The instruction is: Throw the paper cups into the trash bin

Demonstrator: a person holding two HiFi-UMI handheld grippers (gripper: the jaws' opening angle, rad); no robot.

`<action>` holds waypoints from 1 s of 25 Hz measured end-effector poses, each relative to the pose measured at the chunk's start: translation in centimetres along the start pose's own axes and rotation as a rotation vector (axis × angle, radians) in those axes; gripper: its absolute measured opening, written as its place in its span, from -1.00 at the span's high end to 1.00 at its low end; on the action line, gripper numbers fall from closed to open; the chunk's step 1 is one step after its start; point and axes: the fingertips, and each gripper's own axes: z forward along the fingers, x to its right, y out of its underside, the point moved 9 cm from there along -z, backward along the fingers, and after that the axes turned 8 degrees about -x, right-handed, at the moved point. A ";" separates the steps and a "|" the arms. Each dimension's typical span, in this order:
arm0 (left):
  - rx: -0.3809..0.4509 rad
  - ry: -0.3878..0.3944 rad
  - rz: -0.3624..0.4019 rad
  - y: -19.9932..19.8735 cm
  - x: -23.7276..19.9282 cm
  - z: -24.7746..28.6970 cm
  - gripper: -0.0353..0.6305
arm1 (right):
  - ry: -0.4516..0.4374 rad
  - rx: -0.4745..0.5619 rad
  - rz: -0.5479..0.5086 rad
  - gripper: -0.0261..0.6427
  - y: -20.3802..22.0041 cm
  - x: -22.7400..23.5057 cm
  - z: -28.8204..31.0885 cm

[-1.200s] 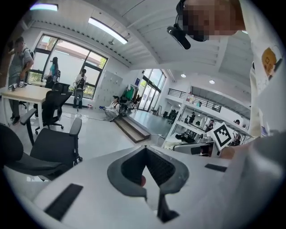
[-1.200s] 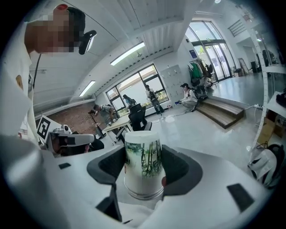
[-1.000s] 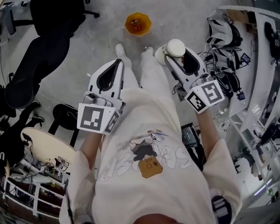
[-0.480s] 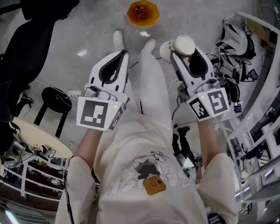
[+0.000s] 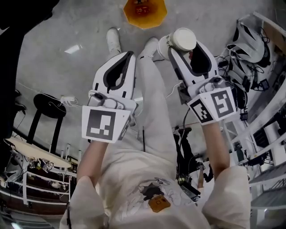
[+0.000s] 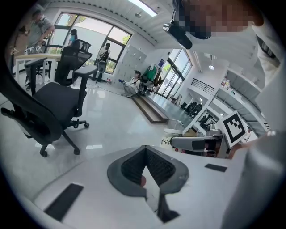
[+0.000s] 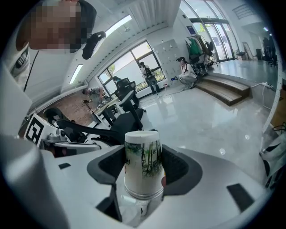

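One paper cup (image 7: 142, 172) is sitting in the right gripper (image 7: 143, 152), not yet over the trash bin (image 5: 144, 11).
Looking down from the head view, the person (image 5: 147, 179) in pale clothes is standing on the grey floor (image 5: 67, 31). The orange trash bin is lying just ahead of the white shoes (image 5: 113, 38) and is being cut off by the top edge, so what is in it is hard to make out. The left gripper (image 6: 146, 154) is showing its jaws clenched together with nothing between them. The right gripper's jaws are standing wide and grasping the cup by its sides. The cup is white with green stalk-like print, its closed base pointing away from the hand and its wider rim towards it. Something white and crumpled is showing below the rim; I cannot tell what it is.
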 end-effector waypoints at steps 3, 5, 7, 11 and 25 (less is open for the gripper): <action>-0.011 -0.024 -0.017 2.2 -2.4 3.9 0.88 | -0.015 -0.045 0.011 0.14 2.2 1.6 3.7; -0.026 -0.034 -0.024 3.5 -3.8 5.8 0.88 | -0.021 -0.062 0.002 0.14 3.4 2.3 5.8; -0.049 -0.048 -0.019 4.5 -5.1 7.6 0.88 | -0.015 -0.065 0.004 0.14 4.4 3.3 7.7; -0.082 -0.063 -0.007 6.2 -7.5 11.7 0.88 | 0.002 -0.082 0.018 0.14 6.7 5.4 11.4; -0.187 -0.098 0.027 12.0 -15.0 24.5 0.88 | 0.057 -0.136 0.073 0.14 14.2 11.8 23.5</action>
